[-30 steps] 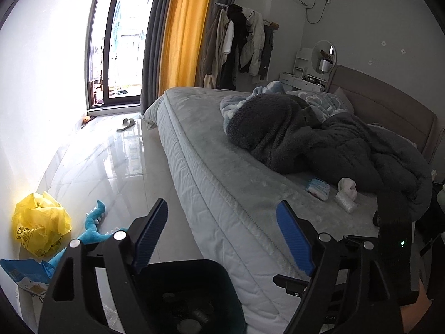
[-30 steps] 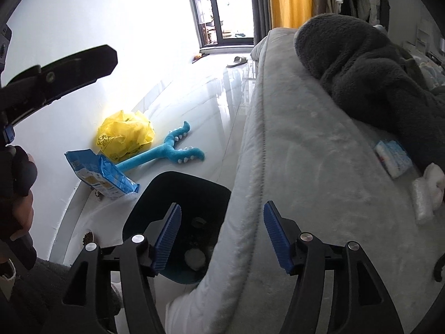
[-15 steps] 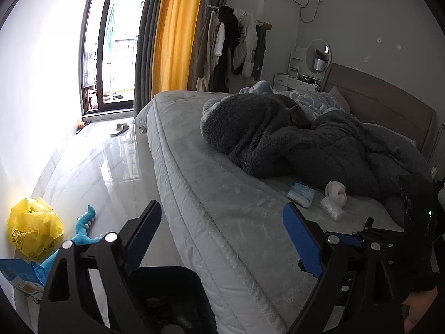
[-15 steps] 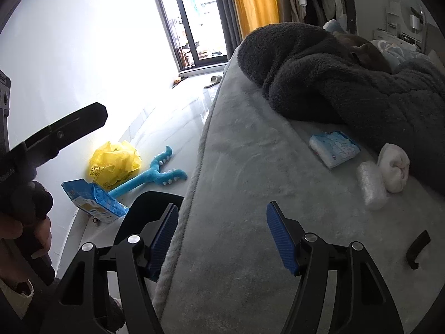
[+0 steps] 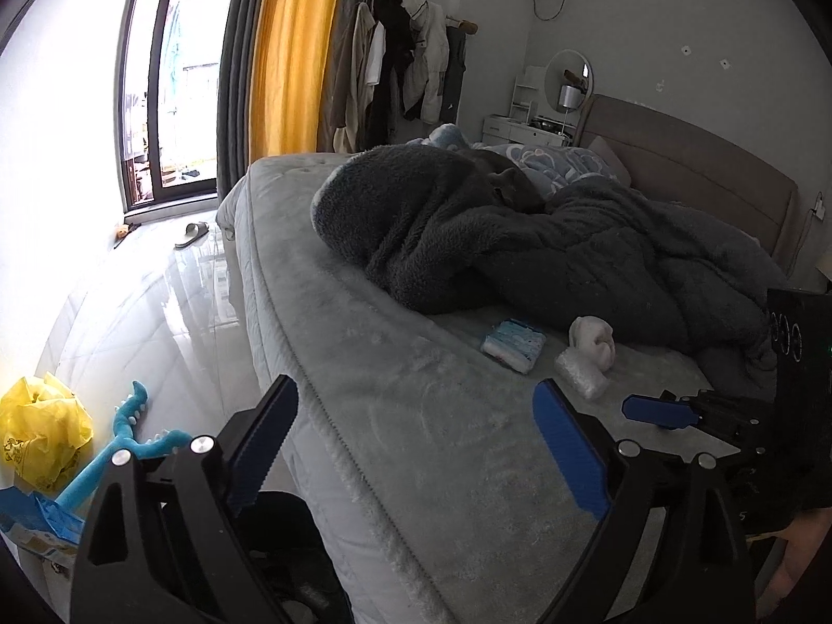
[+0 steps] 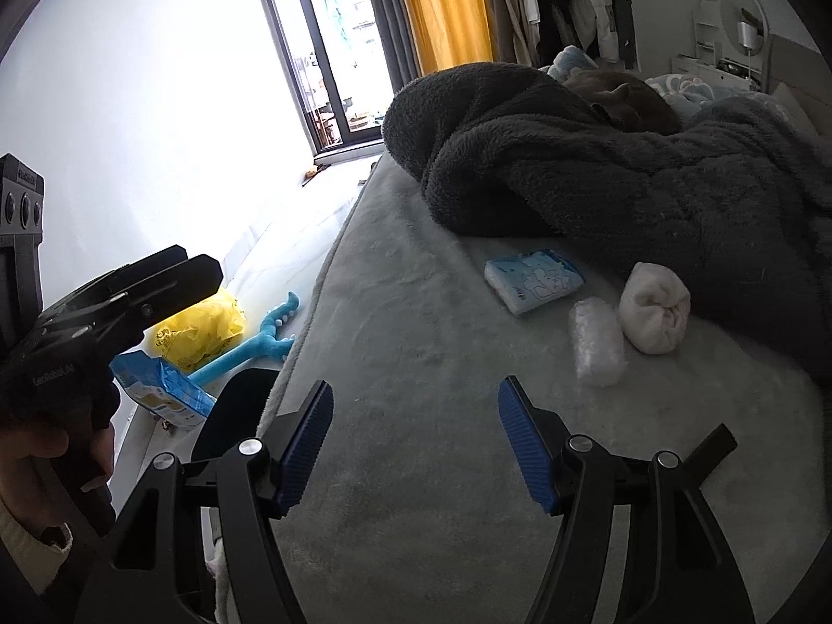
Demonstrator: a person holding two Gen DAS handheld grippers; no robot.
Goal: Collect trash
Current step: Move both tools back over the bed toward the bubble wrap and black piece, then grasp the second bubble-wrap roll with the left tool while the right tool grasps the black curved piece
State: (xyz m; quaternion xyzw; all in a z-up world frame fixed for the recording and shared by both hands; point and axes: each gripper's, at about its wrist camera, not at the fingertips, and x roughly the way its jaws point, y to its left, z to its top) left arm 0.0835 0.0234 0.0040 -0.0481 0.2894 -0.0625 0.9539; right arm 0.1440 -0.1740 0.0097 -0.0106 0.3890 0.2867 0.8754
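On the grey bed (image 6: 416, 364) lie a blue-and-white tissue pack (image 6: 534, 280), a clear crumpled plastic wrap (image 6: 597, 347) and a white balled-up wad (image 6: 654, 315); they also show in the left wrist view: pack (image 5: 514, 345), wrap (image 5: 581, 380), wad (image 5: 593, 339). My right gripper (image 6: 416, 447) is open and empty above the bed, short of them. My left gripper (image 5: 416, 447) is open and empty over the bed edge. A dark trash bin (image 6: 234, 416) stands on the floor beside the bed.
A dark fleece blanket (image 6: 598, 166) is heaped behind the items. On the floor by the wall lie a yellow plastic bag (image 5: 39, 431), a blue toy (image 5: 122, 447) and a blue snack bag (image 6: 161, 390). A small black object (image 6: 717, 444) lies on the bed.
Both grippers have risen from over the trash bin and swung right, over the bed, toward the items. Both stay open.
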